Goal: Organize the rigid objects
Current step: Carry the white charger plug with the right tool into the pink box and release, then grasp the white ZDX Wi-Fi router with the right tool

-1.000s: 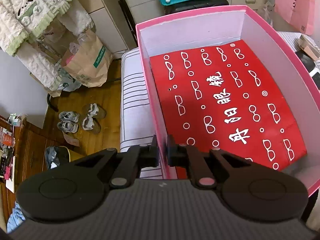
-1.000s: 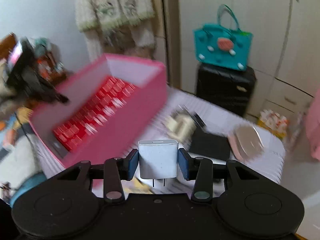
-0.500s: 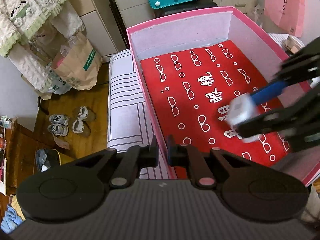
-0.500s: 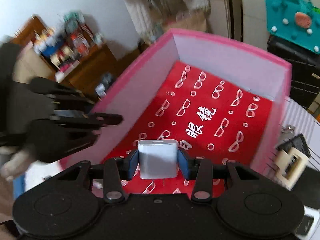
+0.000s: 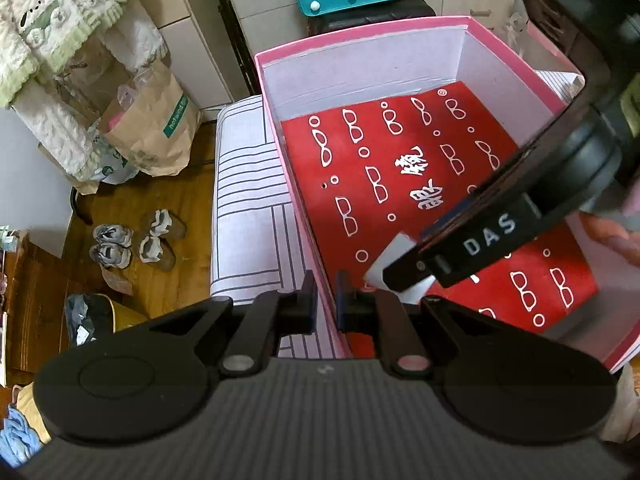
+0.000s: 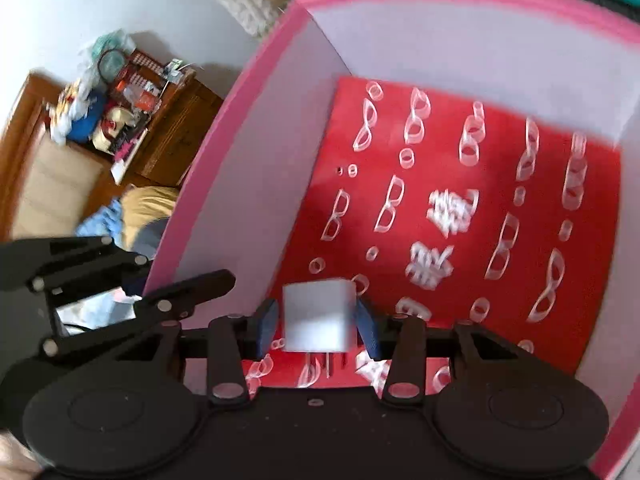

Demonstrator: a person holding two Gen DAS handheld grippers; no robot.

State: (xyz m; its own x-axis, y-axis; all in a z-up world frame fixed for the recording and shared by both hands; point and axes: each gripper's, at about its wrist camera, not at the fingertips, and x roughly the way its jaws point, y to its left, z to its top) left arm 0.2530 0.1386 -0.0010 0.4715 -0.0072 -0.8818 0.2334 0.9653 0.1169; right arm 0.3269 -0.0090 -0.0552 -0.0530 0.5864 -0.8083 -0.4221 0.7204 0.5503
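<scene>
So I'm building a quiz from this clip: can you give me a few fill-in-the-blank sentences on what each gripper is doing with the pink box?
1. The left gripper is clamped on the ____ of the pink box.
2. The right gripper holds a white ____ between its pads.
3. The charger is inside the box, above a ____ sheet printed with glasses.

Missing words: wall; charger; red

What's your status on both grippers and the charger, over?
Left gripper shut on the pink box wall. Right gripper shut on the white charger, low over the red liner. Nothing in the way.
</scene>
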